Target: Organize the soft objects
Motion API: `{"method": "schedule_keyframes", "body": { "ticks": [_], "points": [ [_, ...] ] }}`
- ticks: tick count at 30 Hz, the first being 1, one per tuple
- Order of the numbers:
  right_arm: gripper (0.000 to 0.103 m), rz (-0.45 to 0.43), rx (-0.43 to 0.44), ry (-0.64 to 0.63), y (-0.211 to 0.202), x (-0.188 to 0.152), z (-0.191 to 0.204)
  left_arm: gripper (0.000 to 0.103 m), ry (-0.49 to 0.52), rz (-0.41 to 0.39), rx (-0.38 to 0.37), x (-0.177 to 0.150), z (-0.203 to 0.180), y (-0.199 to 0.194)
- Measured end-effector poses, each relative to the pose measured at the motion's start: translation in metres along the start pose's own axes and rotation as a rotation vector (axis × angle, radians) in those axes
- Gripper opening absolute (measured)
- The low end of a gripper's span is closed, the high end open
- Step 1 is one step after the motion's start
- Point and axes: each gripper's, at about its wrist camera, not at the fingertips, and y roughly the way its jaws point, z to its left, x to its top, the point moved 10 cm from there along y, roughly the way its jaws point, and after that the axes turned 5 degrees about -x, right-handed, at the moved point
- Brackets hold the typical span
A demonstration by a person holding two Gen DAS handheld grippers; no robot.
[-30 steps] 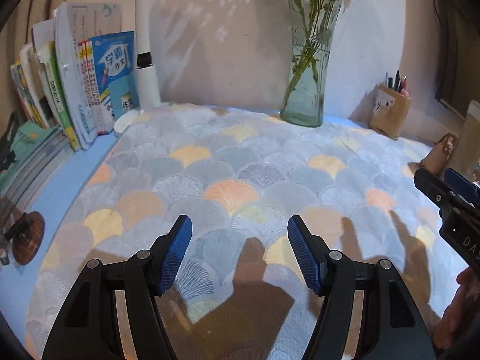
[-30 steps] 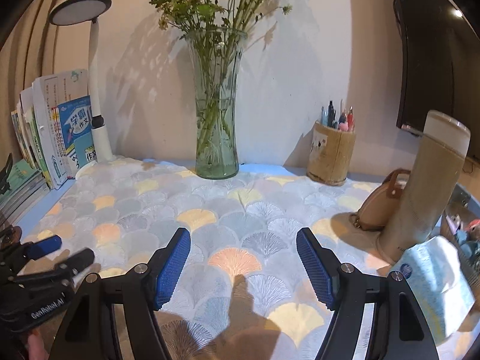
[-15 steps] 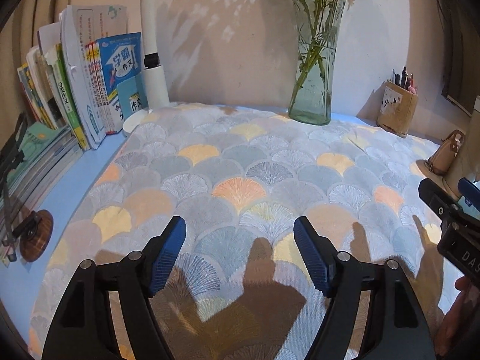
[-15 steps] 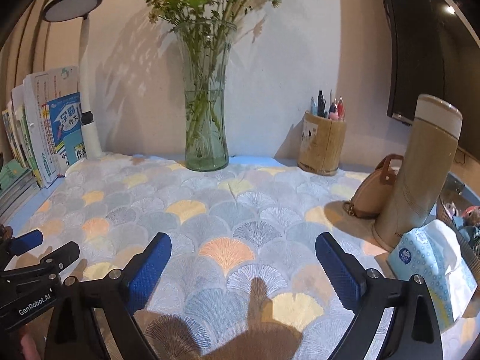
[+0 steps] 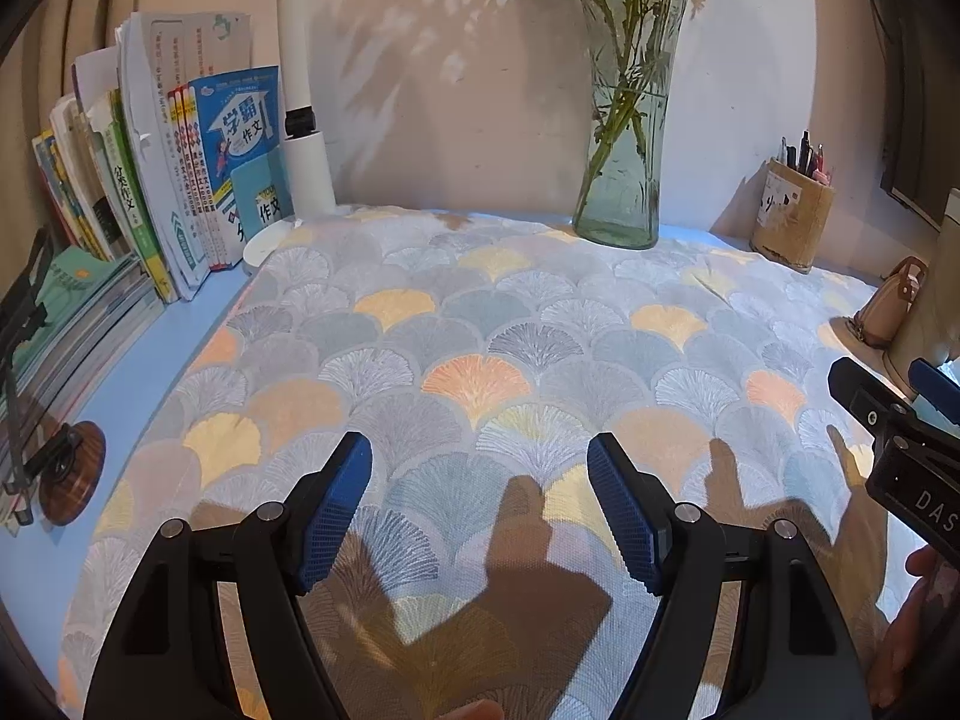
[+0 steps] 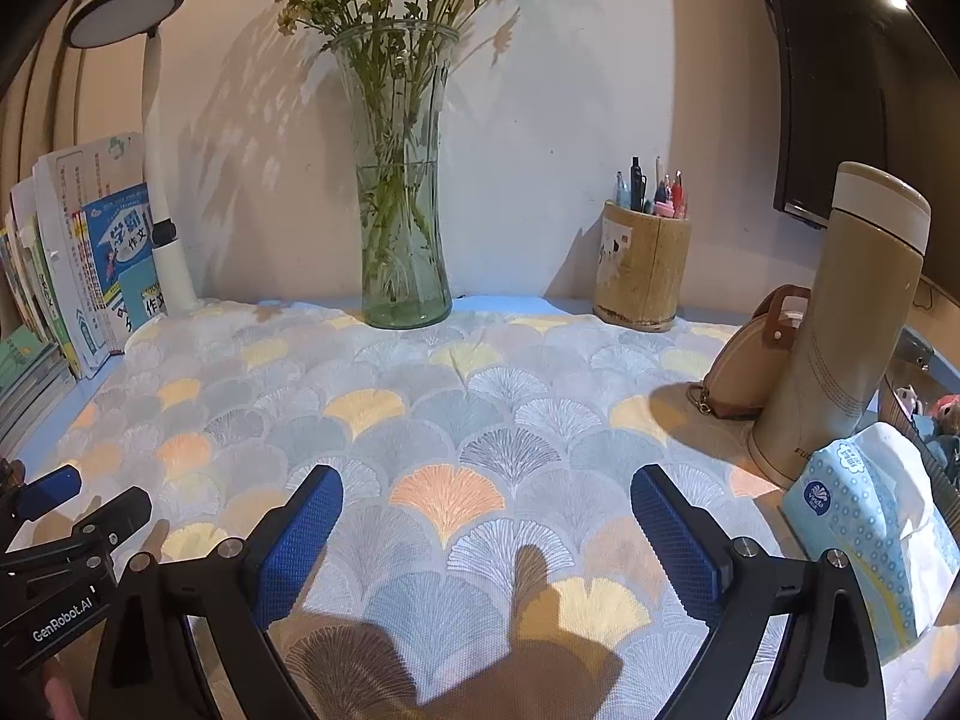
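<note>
Glass vase point(image 6: 403, 240) of green stems at 12 o'clock on the fan-patterned cloth point(image 6: 480, 420), against the wall. White desk lamp point(image 6: 157, 138) at 10 o'clock, base just beside a row of upright books point(image 5: 180, 180). More books stacked flat point(image 5: 78, 306) at 9 o'clock. Bamboo pen holder point(image 6: 641, 267) at 1 o'clock, pens standing in it. Tan flask point(image 6: 840, 330) upright at 3 o'clock, small brown purse point(image 6: 750, 360) leaning against it. Dark screen point(image 6: 840, 90) on the wall at 2 o'clock.

vase point(image 6: 405, 222) behind cloth point(image 6: 480, 420), books point(image 6: 78, 258) left
</note>
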Motion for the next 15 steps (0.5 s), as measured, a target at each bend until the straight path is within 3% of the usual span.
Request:
{"method": "schedule_keyframes", "body": {
  "ticks": [15],
  "points": [
    [0.097, 0.027, -0.009, -0.005, 0.0057, -0.0030, -0.0025, 0.073, -0.001, 0.015, -0.009, -0.0024, -0.0012, 0.0021]
  ]
}}
